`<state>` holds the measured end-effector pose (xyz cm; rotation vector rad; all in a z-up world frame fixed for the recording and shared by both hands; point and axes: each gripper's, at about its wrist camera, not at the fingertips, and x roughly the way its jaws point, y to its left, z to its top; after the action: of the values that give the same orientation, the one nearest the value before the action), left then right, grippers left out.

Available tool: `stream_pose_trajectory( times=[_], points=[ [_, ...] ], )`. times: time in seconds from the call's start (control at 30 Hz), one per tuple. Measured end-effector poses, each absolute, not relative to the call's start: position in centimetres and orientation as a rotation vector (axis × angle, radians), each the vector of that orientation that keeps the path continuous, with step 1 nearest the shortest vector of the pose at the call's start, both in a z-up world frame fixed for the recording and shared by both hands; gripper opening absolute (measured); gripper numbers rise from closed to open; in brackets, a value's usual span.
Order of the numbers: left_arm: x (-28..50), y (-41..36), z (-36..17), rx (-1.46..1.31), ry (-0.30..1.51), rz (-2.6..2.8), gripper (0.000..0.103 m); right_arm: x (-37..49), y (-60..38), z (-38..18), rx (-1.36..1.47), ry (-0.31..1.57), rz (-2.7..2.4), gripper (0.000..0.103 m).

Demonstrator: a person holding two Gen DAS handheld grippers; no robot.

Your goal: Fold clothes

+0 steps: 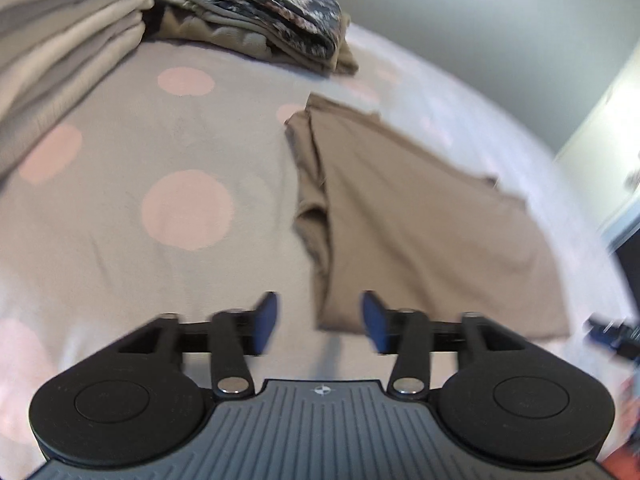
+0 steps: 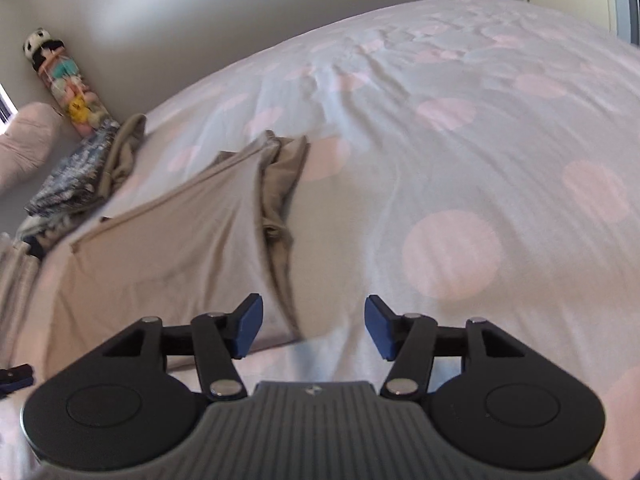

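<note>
A tan garment [image 1: 420, 224] lies flat on the bed, its long side edges folded inward; it also shows in the right wrist view [image 2: 168, 248]. My left gripper [image 1: 318, 322] is open and empty, hovering just above the garment's near left corner. My right gripper [image 2: 314, 326] is open and empty, just above the garment's near right corner, with the folded side edge [image 2: 280, 216] running away ahead of it. A stack of folded clothes [image 1: 276, 20], dark patterned fabric on top of beige ones, sits at the far end of the bed, and shows in the right wrist view [image 2: 80, 172].
The bed has a grey cover with pink dots [image 1: 188, 208], [image 2: 452, 256]. Folded beige blankets [image 1: 60, 52] lie at the left. A pink pillow [image 2: 28, 140] and stuffed toys [image 2: 60, 76] rest against the wall. The other gripper's tip shows at each view's edge [image 1: 616, 336], [image 2: 14, 376].
</note>
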<state>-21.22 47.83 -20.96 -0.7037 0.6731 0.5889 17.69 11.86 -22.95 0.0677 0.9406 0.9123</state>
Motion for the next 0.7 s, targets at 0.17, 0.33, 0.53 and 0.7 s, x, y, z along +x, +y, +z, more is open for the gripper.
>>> stream_pose_trajectory(
  times=[0.17,0.33,0.53,0.7],
  points=[
    [-20.9,48.7,-21.7,-0.824,0.625,0.56,0.048,18.3,12.5,-24.5,0.238,1.072,0.987,0.071],
    [-20.2,49.3,-23.2,-0.902,0.63,0.544,0.051,19.4,12.1,-26.7,0.374,1.184,0.955,0.072],
    [-21.0,49.8,-24.7,-1.016,0.559,0.516,0.062,19.2,12.3,-27.2,0.401,1.213,0.961,0.076],
    [-20.8,49.2,-24.8,-0.969,0.539,0.496,0.071,19.0,12.5,-27.3,0.389,1.199,0.987,0.081]
  ],
)
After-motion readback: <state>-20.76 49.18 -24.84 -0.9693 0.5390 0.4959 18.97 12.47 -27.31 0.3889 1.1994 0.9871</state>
